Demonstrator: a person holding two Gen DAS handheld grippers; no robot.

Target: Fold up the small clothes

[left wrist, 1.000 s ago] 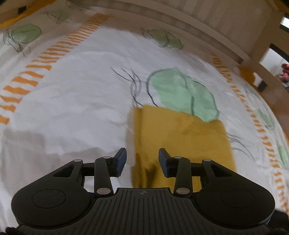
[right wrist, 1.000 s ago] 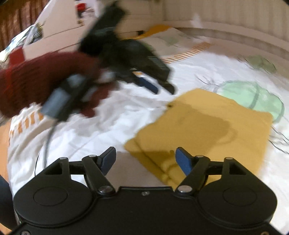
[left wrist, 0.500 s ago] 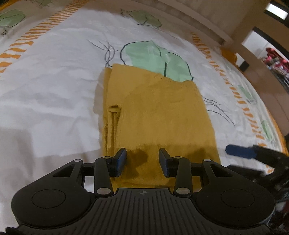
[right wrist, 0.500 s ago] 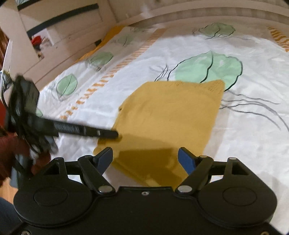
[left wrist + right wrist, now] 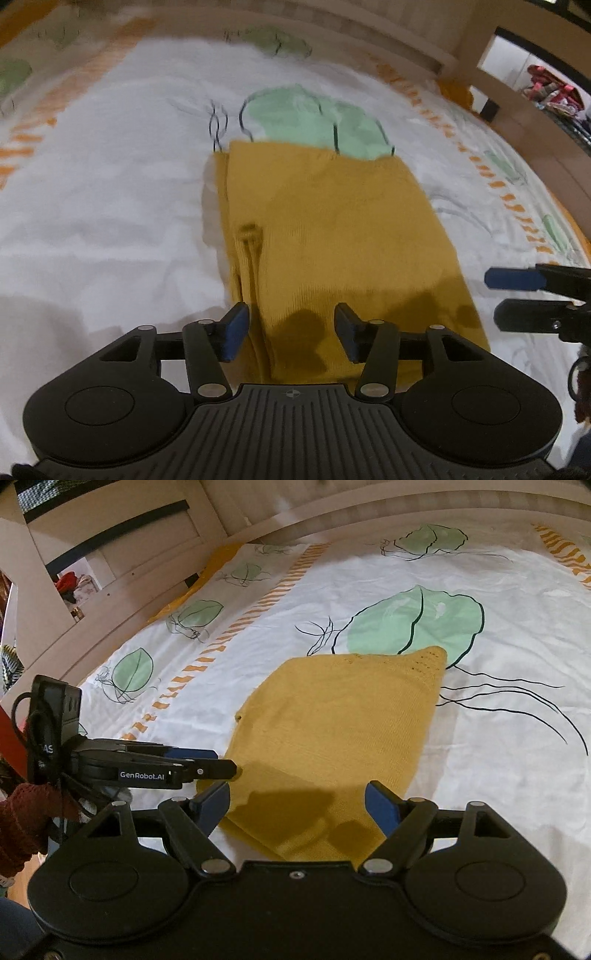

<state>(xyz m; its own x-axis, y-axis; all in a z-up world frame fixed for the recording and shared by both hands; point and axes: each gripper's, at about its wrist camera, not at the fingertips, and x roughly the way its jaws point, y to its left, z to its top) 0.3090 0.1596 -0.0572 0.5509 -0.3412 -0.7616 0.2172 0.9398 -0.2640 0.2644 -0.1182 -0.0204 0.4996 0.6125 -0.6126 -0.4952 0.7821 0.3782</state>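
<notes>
A mustard-yellow knit garment [image 5: 332,236] lies folded into a rectangle on the bed sheet [image 5: 110,206]. My left gripper [image 5: 291,332] hovers over its near edge, close to the left corner. Its jaws are opening, with the cloth lying under the gap and the pads not pressing on it. In the right wrist view the garment [image 5: 332,731] stretches away from my right gripper [image 5: 299,801], which stands open wide above the near edge. The left gripper [image 5: 225,762] reaches in from the left to the garment's corner. The right gripper [image 5: 493,300] shows at the right edge of the left wrist view.
The white sheet [image 5: 498,775] has green leaf prints and orange dashed stripes. A pale wooden bed frame [image 5: 155,590] runs along the far side. A dark red knitted sleeve [image 5: 22,823] holds the left gripper. A doorway with clothes [image 5: 550,92] shows at the far right.
Both grippers swung in over the yellow garment and settled at its near edge. The left jaws have widened. The right jaws also stand a little wider than at first.
</notes>
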